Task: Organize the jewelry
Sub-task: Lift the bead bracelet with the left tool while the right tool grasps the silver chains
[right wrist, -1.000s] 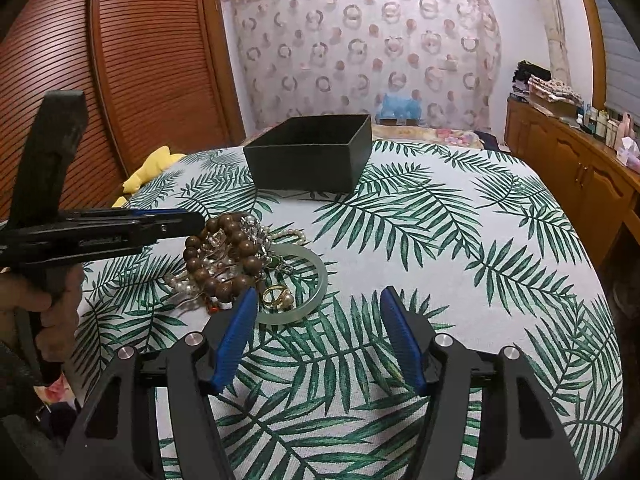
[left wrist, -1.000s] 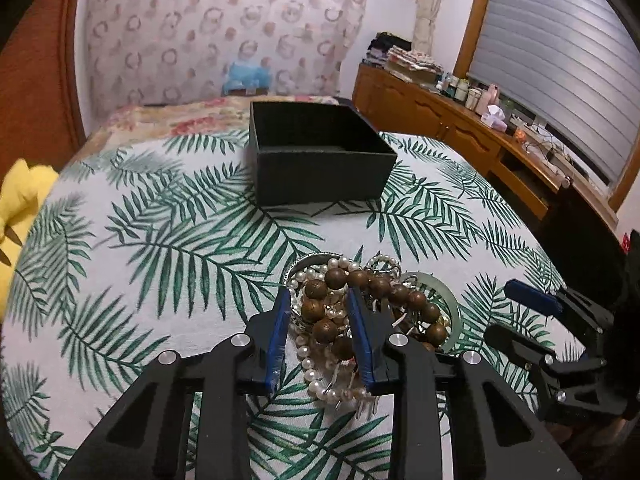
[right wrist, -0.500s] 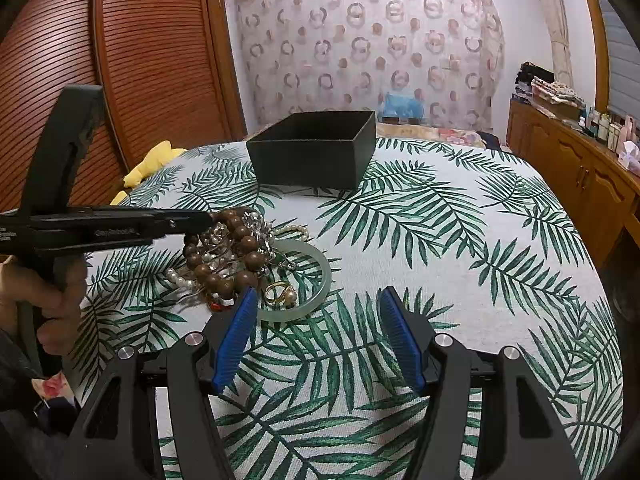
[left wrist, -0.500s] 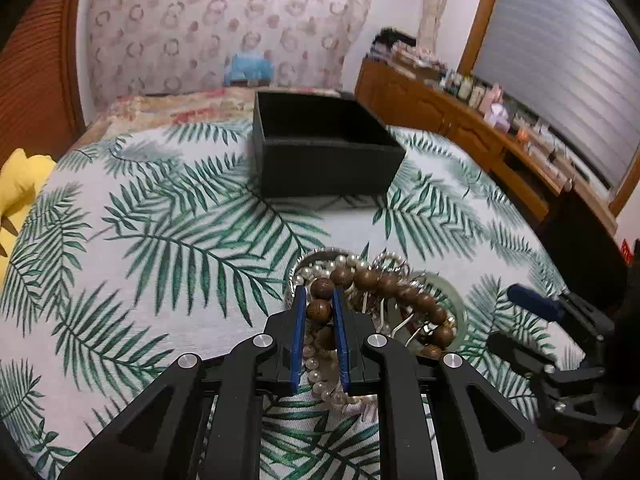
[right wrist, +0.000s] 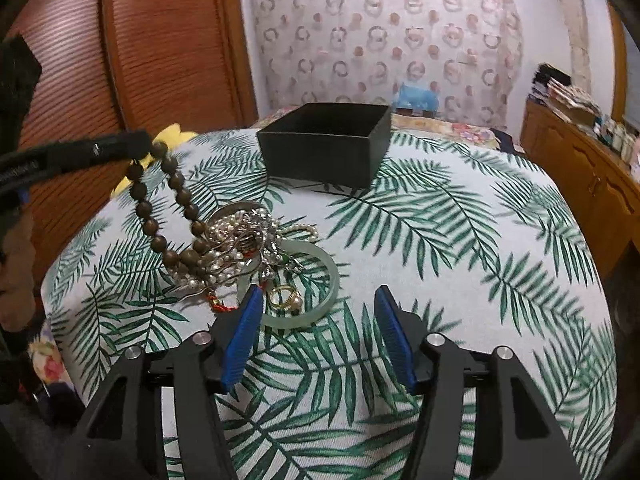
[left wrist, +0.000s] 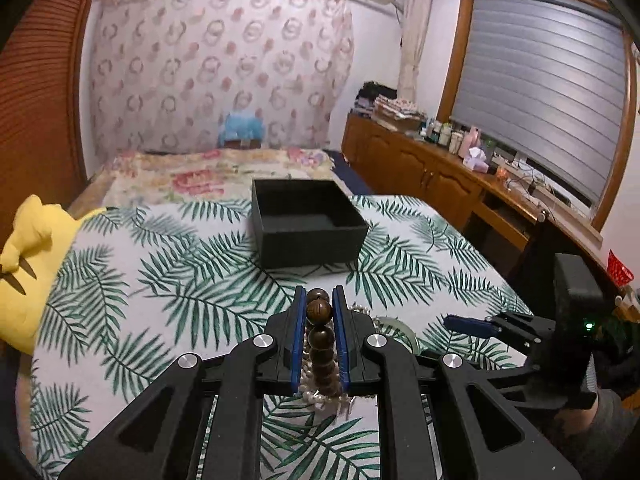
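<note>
A white cloth printed with green palm fronds [left wrist: 168, 292] covers the surface. Beyond it, at twelve o'clock, lies a bed with a floral quilt [left wrist: 192, 176], and behind that a pale curtain patterned with pink rings [left wrist: 216, 68] spans the wall. At nine o'clock stand reddish-brown louvred wooden doors [right wrist: 168, 40]. At two o'clock a long wooden cabinet [left wrist: 424, 168] — its top crowded with bottles and boxes — runs beneath a wood-framed window with grey slatted blinds [left wrist: 540, 92]. The light is dim and warm.

Matte black plastic left gripper [left wrist: 317, 307] with blue finger pads [left wrist: 298, 340], silver round screws, matching black right gripper [right wrist: 320, 336], bare-skinned hand [right wrist: 16, 276]
</note>
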A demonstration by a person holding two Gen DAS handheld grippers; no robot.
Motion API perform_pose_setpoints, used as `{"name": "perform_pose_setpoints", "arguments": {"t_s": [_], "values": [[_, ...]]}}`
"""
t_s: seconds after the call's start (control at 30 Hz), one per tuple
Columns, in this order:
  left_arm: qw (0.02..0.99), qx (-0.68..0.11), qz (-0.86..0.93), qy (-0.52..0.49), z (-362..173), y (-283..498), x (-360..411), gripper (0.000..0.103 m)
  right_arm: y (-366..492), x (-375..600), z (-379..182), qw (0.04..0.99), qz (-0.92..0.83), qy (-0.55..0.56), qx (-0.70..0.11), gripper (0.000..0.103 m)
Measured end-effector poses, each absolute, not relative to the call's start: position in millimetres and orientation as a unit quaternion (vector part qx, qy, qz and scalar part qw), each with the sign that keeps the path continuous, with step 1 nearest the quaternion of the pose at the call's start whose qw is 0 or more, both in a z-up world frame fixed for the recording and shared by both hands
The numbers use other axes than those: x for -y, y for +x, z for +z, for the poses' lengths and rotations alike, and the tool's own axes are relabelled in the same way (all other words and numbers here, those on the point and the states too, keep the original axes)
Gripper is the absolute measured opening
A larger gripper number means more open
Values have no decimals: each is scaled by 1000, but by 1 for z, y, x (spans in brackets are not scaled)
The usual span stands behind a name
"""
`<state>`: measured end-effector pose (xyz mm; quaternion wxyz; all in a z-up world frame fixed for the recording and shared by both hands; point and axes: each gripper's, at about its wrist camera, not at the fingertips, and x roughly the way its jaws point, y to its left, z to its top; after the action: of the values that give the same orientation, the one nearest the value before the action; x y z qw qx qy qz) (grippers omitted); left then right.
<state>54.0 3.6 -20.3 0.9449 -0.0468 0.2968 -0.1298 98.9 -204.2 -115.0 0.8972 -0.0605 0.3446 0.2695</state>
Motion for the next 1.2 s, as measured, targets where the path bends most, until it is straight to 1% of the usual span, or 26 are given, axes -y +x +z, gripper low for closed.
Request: {"name": "perform_pose_setpoints", "arguments": {"t_s": [0.13,0.2,0.27,0.43,0.7,0.73,0.77,0.83,0.87,1.03,1.13,1.2], "values": [[948,-288,-127,-51,-15,47,-11,12,112,199,-114,892,273,-79,-350,55],[949,-285,-126,-52,-13,44,-14,12,120,201,-113,891,272,-76,-356,50],[950,-283,-123,-49,-11,42,-16,12,125,200,-112,888,279,-71,-358,49],[952,-275,-121,-50,-7,39,-20,12,138,183,-104,874,321,-56,-361,48],[955,-267,-119,-44,1,40,-23,12,152,149,-107,854,353,-76,-374,47],[955,-268,-119,-44,0,41,-23,12,153,149,-108,853,355,-76,-376,44],[955,-269,-120,-44,-1,41,-23,12,154,148,-109,850,358,-75,-379,38],[954,-270,-121,-46,-2,42,-24,12,155,147,-111,848,359,-75,-383,34],[954,-271,-122,-46,-3,43,-25,12,155,147,-112,846,361,-76,-384,29],[953,-275,-122,-46,-7,47,-24,12,156,152,-116,841,369,-70,-390,26],[952,-276,-123,-45,-8,49,-24,12,156,157,-117,838,378,-61,-389,17],[952,-277,-123,-45,-8,50,-23,12,154,161,-115,838,384,-48,-385,16]]}}
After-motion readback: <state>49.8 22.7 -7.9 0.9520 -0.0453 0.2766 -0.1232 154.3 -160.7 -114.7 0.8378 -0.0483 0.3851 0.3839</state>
